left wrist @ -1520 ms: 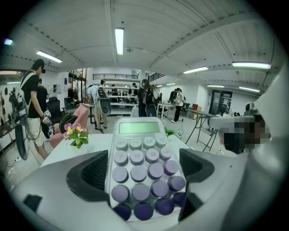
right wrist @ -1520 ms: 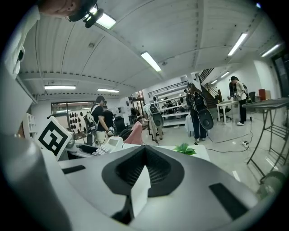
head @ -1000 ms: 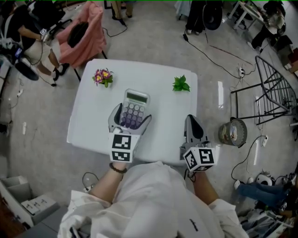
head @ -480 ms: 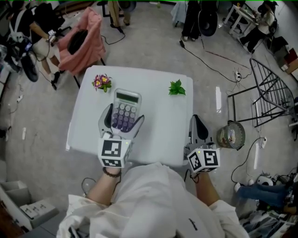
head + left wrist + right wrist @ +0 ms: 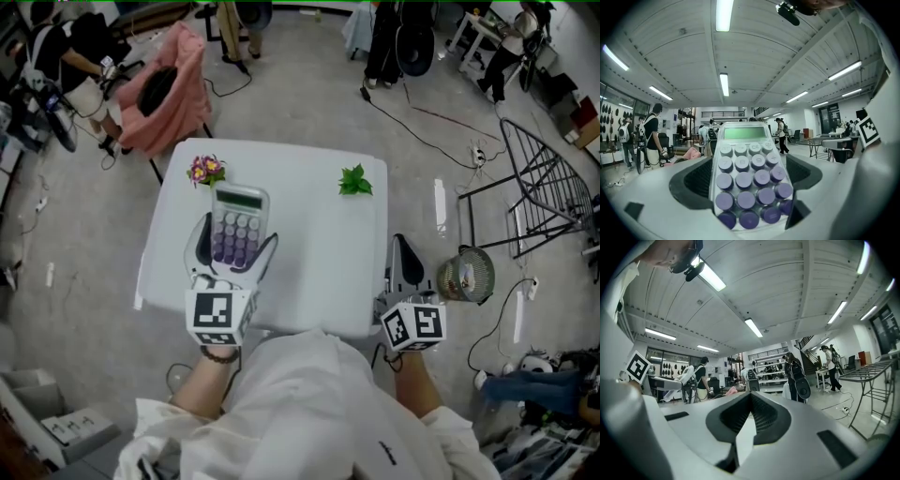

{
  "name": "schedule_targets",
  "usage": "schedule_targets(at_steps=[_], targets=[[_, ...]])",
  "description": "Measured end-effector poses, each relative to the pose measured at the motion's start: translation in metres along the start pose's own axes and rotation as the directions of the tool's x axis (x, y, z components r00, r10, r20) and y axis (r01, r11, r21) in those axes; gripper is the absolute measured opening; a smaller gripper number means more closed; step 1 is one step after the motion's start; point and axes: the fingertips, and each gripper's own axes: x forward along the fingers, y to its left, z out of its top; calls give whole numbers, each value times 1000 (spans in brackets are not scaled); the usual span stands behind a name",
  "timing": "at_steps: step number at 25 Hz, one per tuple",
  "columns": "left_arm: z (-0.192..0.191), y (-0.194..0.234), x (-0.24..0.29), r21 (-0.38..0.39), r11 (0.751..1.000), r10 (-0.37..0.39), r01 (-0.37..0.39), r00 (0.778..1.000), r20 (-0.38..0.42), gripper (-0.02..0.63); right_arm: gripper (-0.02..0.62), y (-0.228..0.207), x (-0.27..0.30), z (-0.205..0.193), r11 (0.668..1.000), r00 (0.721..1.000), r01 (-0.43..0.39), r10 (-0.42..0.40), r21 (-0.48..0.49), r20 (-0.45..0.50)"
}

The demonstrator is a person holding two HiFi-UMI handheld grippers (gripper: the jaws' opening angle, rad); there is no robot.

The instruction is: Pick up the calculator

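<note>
The calculator (image 5: 236,230) is a pale, slim desk model with a greenish display strip along its top edge. Below the display sit rows of round keys, light grey-lilac near the display and deepening to purple at the bottom. In the left gripper view the calculator (image 5: 746,154) fills the middle, and the room and ceiling lights show behind it.

The left gripper (image 5: 232,247) pinches it. The two jaws press on the calculator's long side edges around the lower key rows, and the display end sticks out past the jaw tips. Seen from the head view, it sits over the left half of the white table (image 5: 319,234), pointing away from the person.

Just beyond its top left corner lies a small bunch of purple flowers (image 5: 205,170). A green leaf sprig (image 5: 354,180) lies further right, near the far edge and well apart from the calculator.

The right gripper (image 5: 405,262) is at the table's right edge, its jaws pressed together on nothing (image 5: 749,416).

To the right, a round wire fan (image 5: 466,274) and a metal rack (image 5: 548,187) stand on the floor.
</note>
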Motion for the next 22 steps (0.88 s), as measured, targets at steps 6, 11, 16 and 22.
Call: schedule_targets(at_steps=[6, 11, 16, 22], targets=[[-3, 6, 1, -6, 1000, 14, -14, 1000, -4, 488, 17, -1, 2, 3, 1000, 1000, 4, -4, 0, 1], [-6, 9, 3, -9, 1000, 18, -18, 1000, -4, 488, 17, 0, 5, 4, 1000, 1000, 2, -2, -9, -3], [-8, 9, 4, -11, 1000, 18, -18, 1000, -9, 488, 17, 0, 5, 3, 1000, 1000, 4, -4, -22, -9], [-12, 7, 8, -14, 1000, 14, -15, 1000, -13, 488, 17, -2, 8, -3, 1000, 1000, 1, -2, -26, -23]])
